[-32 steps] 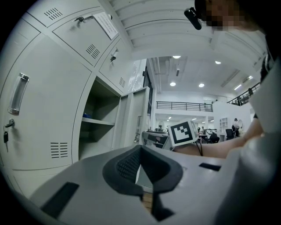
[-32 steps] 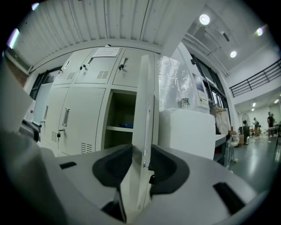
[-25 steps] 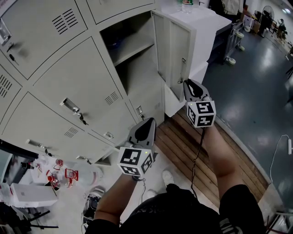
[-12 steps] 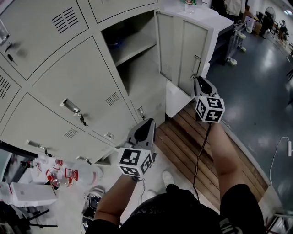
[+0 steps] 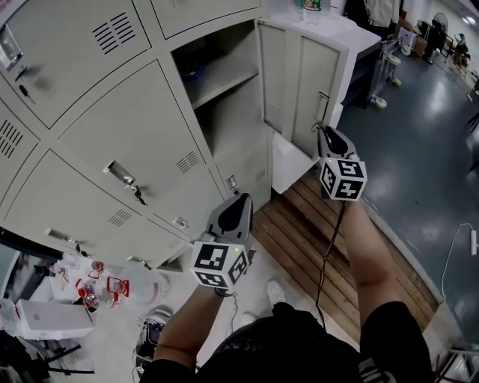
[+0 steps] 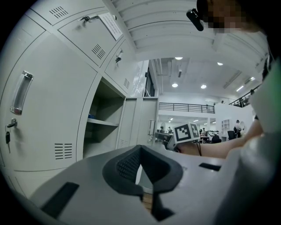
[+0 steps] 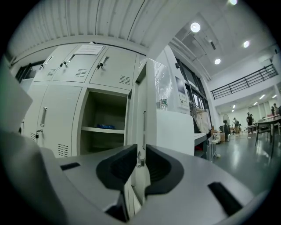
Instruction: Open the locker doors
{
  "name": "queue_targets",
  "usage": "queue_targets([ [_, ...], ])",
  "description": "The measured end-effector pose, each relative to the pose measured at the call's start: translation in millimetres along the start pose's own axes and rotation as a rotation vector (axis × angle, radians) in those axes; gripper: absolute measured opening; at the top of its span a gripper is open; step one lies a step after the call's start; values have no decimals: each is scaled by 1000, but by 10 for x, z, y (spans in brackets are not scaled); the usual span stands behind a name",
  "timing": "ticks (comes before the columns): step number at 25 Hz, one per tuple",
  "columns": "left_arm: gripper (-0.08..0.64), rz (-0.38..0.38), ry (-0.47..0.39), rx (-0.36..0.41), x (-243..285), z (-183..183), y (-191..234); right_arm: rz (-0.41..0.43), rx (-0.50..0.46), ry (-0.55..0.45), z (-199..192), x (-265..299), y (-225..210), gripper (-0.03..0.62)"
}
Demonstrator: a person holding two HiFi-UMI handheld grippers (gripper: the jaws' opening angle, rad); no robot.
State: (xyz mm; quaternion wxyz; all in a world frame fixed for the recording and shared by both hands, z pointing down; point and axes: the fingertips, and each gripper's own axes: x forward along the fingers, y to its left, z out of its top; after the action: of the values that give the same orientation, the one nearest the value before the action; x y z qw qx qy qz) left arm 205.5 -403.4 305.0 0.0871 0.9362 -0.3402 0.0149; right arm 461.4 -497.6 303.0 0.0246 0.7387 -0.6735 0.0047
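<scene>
- Right tongs (image 5: 321, 132) point level at the free edge of the open locker door (image 5: 298, 78), just below its upright bar handle (image 5: 322, 105), with your right arm stretched out behind them.
- In the right gripper view their two pads stand close together. The door's edge and its small metal latch tab (image 7: 139, 159) fill the narrow gap between them, so the tongs are clamped on the door.
- The pads have just been easing apart a little, with the door's edge between them.
- Your left tongs (image 5: 239, 199) sit lower and nearer to you, level, in front of the closed locker doors (image 5: 123, 131) and touching none of them.
- The left tips meet and there is nothing between them.
- The open door stands well out from the cabinet face at the right end of the locker bank, and its compartment (image 5: 228, 123) is exposed.
- Inside the compartment there is one shelf (image 5: 218, 78), with a blue thing (image 7: 105, 126) lying towards the back of it.
- The closed door nearest the left tongs has a metal pull handle (image 5: 118, 173), and a key hangs just beside the handle.
- Beyond the open door is a white counter (image 5: 348, 34) with a bottle (image 5: 310, 7) standing on it.
- A wooden floor strip (image 5: 314, 232) runs under your right forearm.
</scene>
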Motion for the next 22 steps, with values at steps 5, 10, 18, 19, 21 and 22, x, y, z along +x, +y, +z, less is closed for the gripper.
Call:
queue_targets([
  [5, -2, 2, -13, 4, -155, 63, 2, -12, -22, -50, 169, -209, 115, 2],
  [10, -2, 9, -25, 9, -394, 110, 2, 37, -60, -62, 319, -492, 437, 1],
  [18, -2, 34, -44, 16, -1024, 136, 16, 120, -66, -21, 321, -1130, 1118, 0],
  [19, -2, 36, -46, 17, -1118, 129, 16, 127, -62, -18, 317, -1217, 1202, 0],
  [21, -2, 42, -45, 18, -1311, 100, 21, 142, -60, -12, 308, -1382, 1374, 0],
  [22, -2, 44, -42, 17, -1410, 76, 21, 150, -61, -8, 301, -1464, 1460, 0],
])
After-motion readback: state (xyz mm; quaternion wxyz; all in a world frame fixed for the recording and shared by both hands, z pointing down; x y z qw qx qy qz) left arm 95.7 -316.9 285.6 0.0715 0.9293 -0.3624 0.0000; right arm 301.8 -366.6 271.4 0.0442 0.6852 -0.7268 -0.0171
